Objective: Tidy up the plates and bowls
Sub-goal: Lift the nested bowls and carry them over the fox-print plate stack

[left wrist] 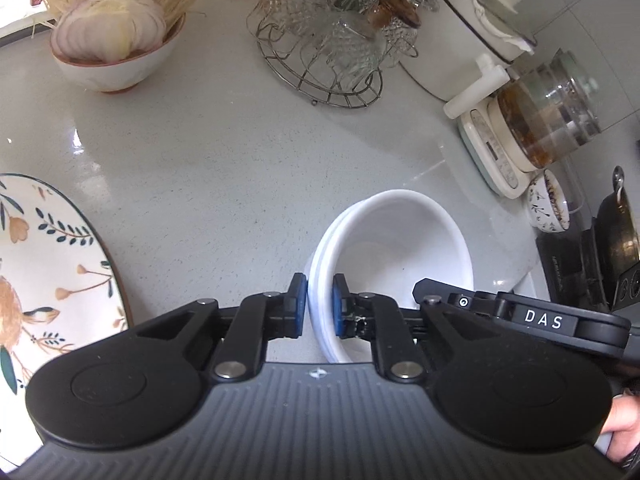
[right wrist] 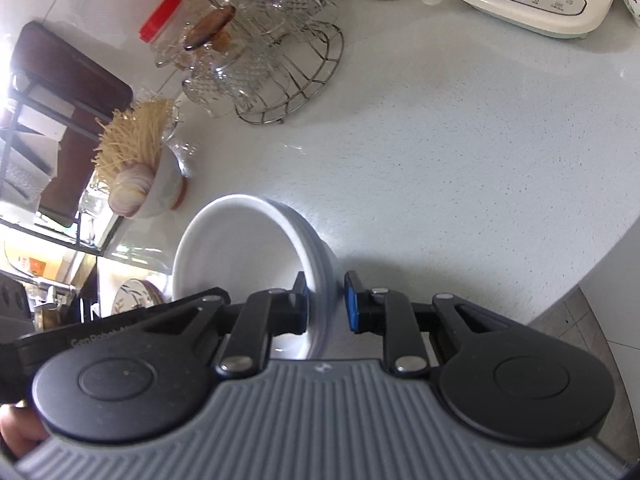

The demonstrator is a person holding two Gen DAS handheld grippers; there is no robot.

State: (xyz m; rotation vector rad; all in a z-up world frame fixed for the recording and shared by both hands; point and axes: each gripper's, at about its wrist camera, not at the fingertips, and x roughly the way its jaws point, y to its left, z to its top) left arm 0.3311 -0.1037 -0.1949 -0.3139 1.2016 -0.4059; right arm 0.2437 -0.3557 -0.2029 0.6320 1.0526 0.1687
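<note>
A stack of white bowls (left wrist: pixel 394 248) is held over the grey countertop (left wrist: pixel 208 168). My left gripper (left wrist: pixel 320 304) is shut on the stack's near rim, blue pads on either side. The same stack shows in the right wrist view (right wrist: pixel 248 252). My right gripper (right wrist: pixel 326 300) straddles the opposite rim; its left pad touches the inside, while its right pad stands a little off the outer wall. A floral plate (left wrist: pixel 48 272) lies at the left. A small floral bowl (left wrist: pixel 546 204) stands at the right by the kettle base.
A white bowl with sliced onion and dry noodles (left wrist: pixel 116 36) stands at the back left. A wire rack of glass cups (left wrist: pixel 332 36), a white pot (left wrist: pixel 476 20), a glass kettle on its base (left wrist: pixel 548 116) and a dark stove pot (left wrist: pixel 616 232) line the back and right.
</note>
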